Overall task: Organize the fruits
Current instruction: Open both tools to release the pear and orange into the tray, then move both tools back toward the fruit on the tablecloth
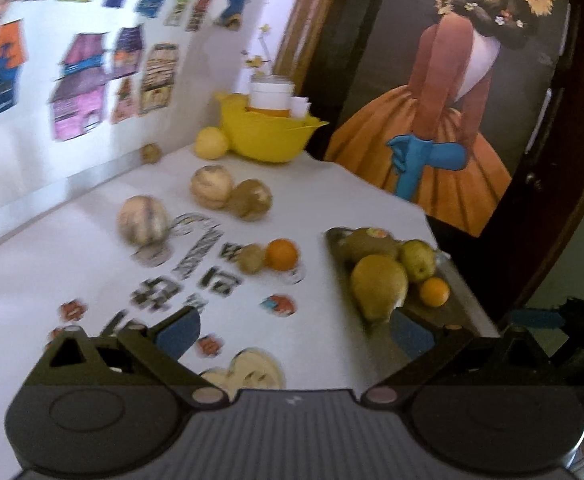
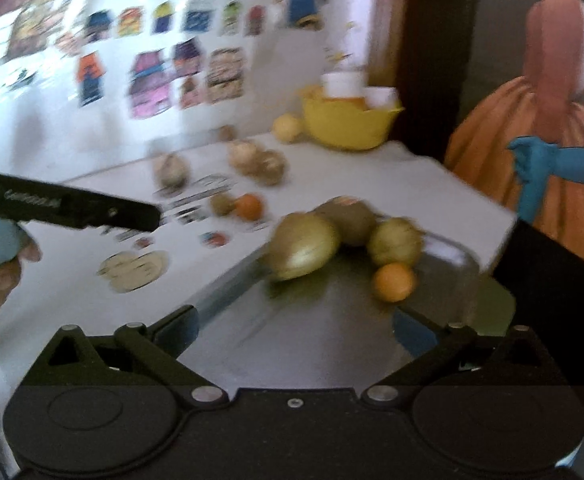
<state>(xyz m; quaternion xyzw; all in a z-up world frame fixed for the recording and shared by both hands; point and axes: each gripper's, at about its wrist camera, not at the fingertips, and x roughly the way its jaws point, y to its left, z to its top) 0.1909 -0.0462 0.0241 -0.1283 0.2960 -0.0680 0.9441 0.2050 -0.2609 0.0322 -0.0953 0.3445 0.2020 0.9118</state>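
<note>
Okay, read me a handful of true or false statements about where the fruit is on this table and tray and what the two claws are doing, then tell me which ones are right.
1. Four fruits lie on the metal tray. True: a large yellow-green fruit, a brown one, a pear-like one and a small orange.
2. The left claw grips an orange. False: it is open and empty.
3. Another orange sits on the white table, off the tray. True.
4. The yellow bowl stands on the tray. False: it stands at the table's far end.
5. The right claw is open, with nothing between its fingers. True.
</note>
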